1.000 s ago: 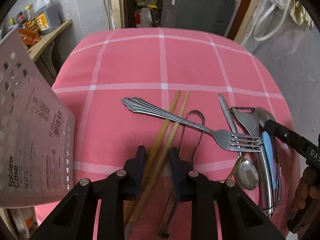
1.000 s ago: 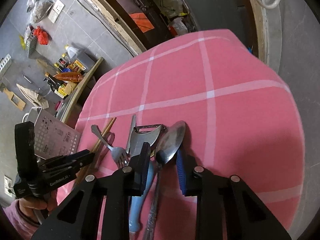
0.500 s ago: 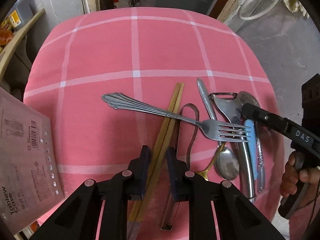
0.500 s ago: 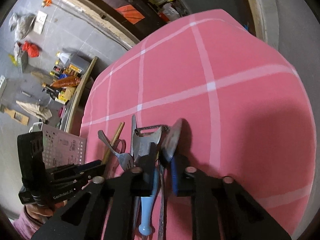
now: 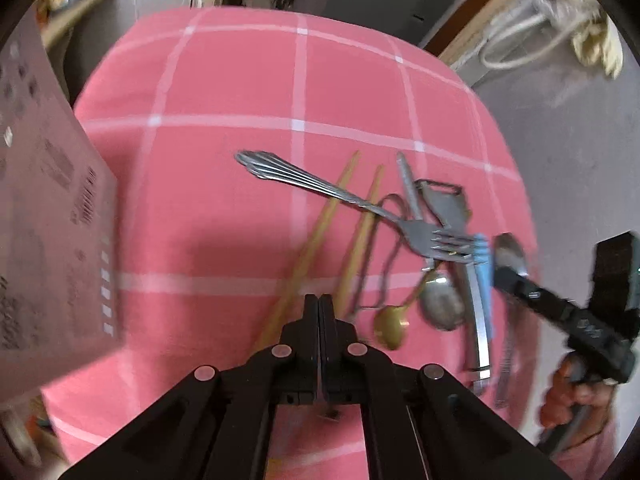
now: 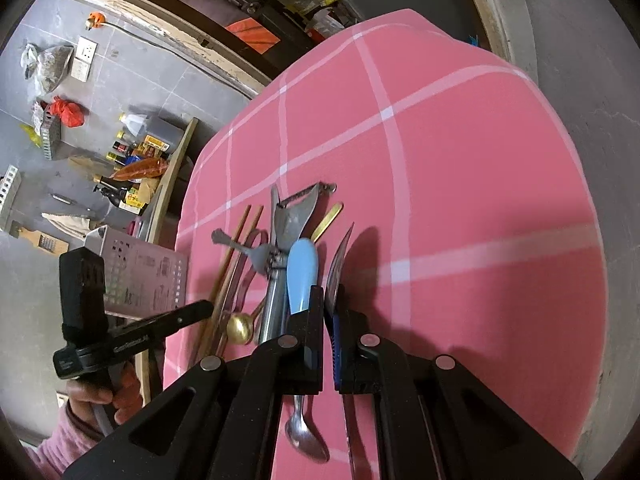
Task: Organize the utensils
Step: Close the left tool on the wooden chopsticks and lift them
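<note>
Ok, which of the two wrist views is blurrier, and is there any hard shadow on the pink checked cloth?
Left wrist view: motion-smeared, especially the grey perforated box and the silver fork. Right wrist view: sharp, with a dark shadow on the pink checked tablecloth beside the edge-on spoon.

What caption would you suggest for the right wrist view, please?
Right tool clamps a silver spoon on edge, beside piled utensils on pink checked tablecloth.

A silver fork [image 5: 352, 202] lies across two wooden chopsticks [image 5: 316, 240], its fluted handle toward 10 o'clock and its tines toward 4. At its 3 o'clock sit a steel peeler [image 5: 446, 204] and a blue-handled utensil [image 6: 302, 272]. A gold spoon [image 5: 390, 330] and a steel spoon [image 5: 442, 306] lie just below the tines.
</note>
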`<state>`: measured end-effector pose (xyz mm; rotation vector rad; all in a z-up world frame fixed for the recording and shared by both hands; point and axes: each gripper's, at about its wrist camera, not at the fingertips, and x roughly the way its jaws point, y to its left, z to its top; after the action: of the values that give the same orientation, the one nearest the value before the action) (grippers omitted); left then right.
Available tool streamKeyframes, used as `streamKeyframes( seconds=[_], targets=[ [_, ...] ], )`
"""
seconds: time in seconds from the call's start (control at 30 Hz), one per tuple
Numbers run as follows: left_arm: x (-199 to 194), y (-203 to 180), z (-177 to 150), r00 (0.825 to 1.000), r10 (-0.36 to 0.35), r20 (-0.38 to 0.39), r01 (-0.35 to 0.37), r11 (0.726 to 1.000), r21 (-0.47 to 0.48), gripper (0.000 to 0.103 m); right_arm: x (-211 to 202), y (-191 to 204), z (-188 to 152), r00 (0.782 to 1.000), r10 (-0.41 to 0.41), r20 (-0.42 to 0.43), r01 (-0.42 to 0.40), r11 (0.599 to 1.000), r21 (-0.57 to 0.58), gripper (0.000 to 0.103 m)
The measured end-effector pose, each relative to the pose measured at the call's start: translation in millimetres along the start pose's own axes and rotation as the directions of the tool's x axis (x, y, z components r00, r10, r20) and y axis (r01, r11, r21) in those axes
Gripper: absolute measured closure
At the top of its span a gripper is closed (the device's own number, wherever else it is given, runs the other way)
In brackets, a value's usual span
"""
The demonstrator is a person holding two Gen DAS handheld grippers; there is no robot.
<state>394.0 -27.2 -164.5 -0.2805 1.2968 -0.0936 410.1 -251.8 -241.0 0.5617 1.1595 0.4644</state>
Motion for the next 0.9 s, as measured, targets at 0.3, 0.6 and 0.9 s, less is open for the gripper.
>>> streamKeyframes(
  seconds=[0.3,0.6,0.9],
  targets=[
    [-1.7,2.1,-8.8,0.997,0.052,0.055,-0.058,0.992,0.11,0.092,-4.0,-3.8,-3.4,1.0,0.006,0.002,-0.006,1.0,0.001,0.099],
    [7.4,-14.6,10.8,0.992,0.084,0.089,-0.099,0.977,0.187,0.058,-4.5,-6.8,-2.0,1.0,0.017,-0.002,-0.017,1.0,-0.011,0.099],
    [25.7,-30.6,16.7,0.983,0.184,0.029,-0.183,0.933,0.309,0.074,5.6,-4.3,10.7,1.0,0.018,-0.009,-0.019,1.0,-0.021,0.099]
  ],
)
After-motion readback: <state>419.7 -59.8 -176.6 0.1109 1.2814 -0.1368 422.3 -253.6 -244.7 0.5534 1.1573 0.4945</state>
